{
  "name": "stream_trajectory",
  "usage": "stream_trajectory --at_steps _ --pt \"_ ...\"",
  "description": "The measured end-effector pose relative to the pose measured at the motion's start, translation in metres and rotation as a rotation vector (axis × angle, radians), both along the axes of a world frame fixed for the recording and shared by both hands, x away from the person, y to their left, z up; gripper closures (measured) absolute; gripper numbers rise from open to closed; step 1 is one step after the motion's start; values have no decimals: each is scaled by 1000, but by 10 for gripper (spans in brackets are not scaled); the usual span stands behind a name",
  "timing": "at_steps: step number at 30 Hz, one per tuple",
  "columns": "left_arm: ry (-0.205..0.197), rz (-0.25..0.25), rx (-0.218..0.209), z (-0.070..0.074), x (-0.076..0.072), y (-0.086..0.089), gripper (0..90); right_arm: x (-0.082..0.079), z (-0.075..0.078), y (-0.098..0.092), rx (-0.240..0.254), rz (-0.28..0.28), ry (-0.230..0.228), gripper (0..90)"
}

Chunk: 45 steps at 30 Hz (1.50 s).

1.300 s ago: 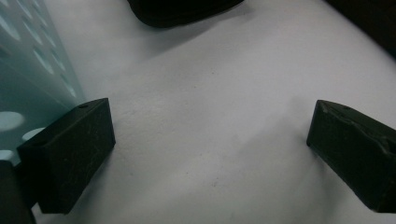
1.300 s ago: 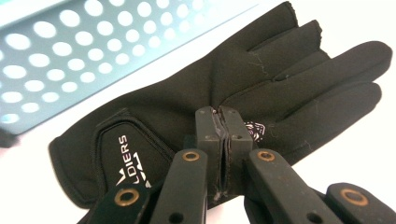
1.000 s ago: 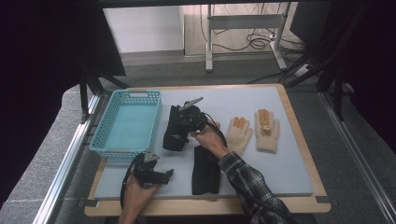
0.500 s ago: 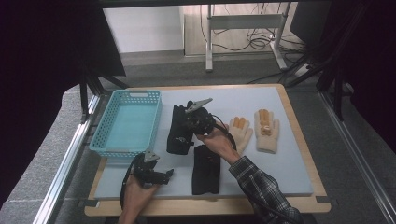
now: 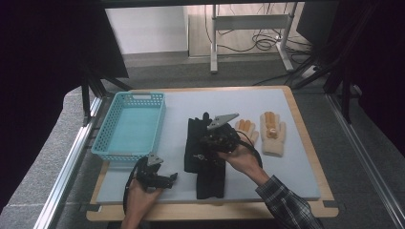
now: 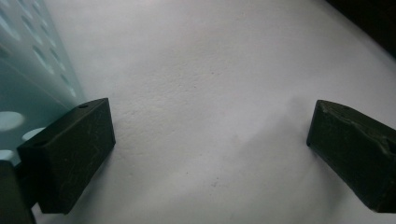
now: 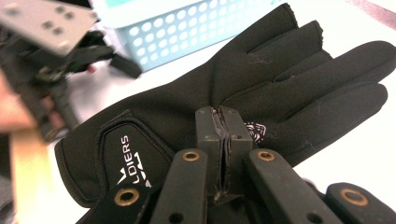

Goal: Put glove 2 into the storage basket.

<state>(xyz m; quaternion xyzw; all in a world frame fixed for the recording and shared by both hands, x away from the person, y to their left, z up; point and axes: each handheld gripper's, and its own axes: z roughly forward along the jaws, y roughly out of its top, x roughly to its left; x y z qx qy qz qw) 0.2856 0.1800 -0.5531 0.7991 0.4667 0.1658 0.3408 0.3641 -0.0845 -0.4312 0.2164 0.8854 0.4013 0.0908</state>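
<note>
**Black glove pinched at the palm, left gripper idle and spread**

Nearest, at the front edge of the surface (image 5: 191,100): left gripper (image 5: 168,178) low on the pale mat, jaws spread wide with nothing between them. Seen along its own jaws (image 6: 210,154): bare mat, plus a blurred corner of the blue basket (image 6: 28,70) cut off at the left.

Just beyond, a checked sleeve (image 5: 286,205) cut off by the bottom edge, leading to the right gripper (image 5: 210,143). Fingertips hidden from above under the hand and the grey plate (image 5: 222,119). Up close, right gripper (image 7: 223,126) pressed together on the palm of the black glove (image 7: 280,93); the pinched fold itself hard to make out, dark on dark.

Glove matt black, smooth fabric, fingers loosely fanned and pointing away, cuff patch with white lettering partly cut off, small pale print just beside the jaws. From above, lying lengthwise in mid-surface (image 5: 195,143), largely covered by the gripper. Second black glove (image 5: 210,181) closer to the front edge, its top overlapped by the hand.

Farther left, the basket (image 5: 129,152). Farther right, two tan gloves (image 5: 246,129) (image 5: 273,133) side by side, the nearer one partly hidden behind the gripper.
</note>
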Motion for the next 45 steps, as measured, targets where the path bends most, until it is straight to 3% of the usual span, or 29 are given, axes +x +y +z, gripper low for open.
stream_trajectory --at_steps 6,10,17,18,20,22,23,26,28,31,36,37,41,45 --pt "2 1 -2 0 0 0 10 -27 5 -25 -16 24 4 868" --pt "0 2 -3 0 0 0 10 -40 -2 -39 -47 30 19 868" --pt "0 2 -3 0 0 0 11 -41 -42 -39 -101 34 69 864" --pt "0 2 -3 0 0 0 11 -41 -42 -39 -101 34 69 864" --pt "0 2 -2 0 0 0 11 -39 -61 -33 -125 24 85 844" --pt "1 2 -1 0 0 0 11 -39 -66 -32 -125 23 91 833" --pt "1 2 0 0 0 0 11 -39 -68 -33 -111 21 94 785" --pt "0 3 -1 0 0 0 11 -40 -59 -39 -84 4 82 684" --pt "0 3 -1 0 0 0 10 -41 -56 -42 -74 -2 76 662" --pt "0 5 1 0 0 -1 10 -40 -51 -58 -56 -26 70 570" --pt "3 12 5 1 -1 -1 17 -43 -63 -82 -39 -56 88 507" --pt "0 12 8 1 -2 -1 18 -44 -65 -85 -39 -60 88 517" --pt "5 14 -2 1 -1 0 20 -53 -76 -95 -37 -66 111 749" --pt "7 14 -9 0 -1 0 20 -61 -87 -94 -23 -47 122 838"
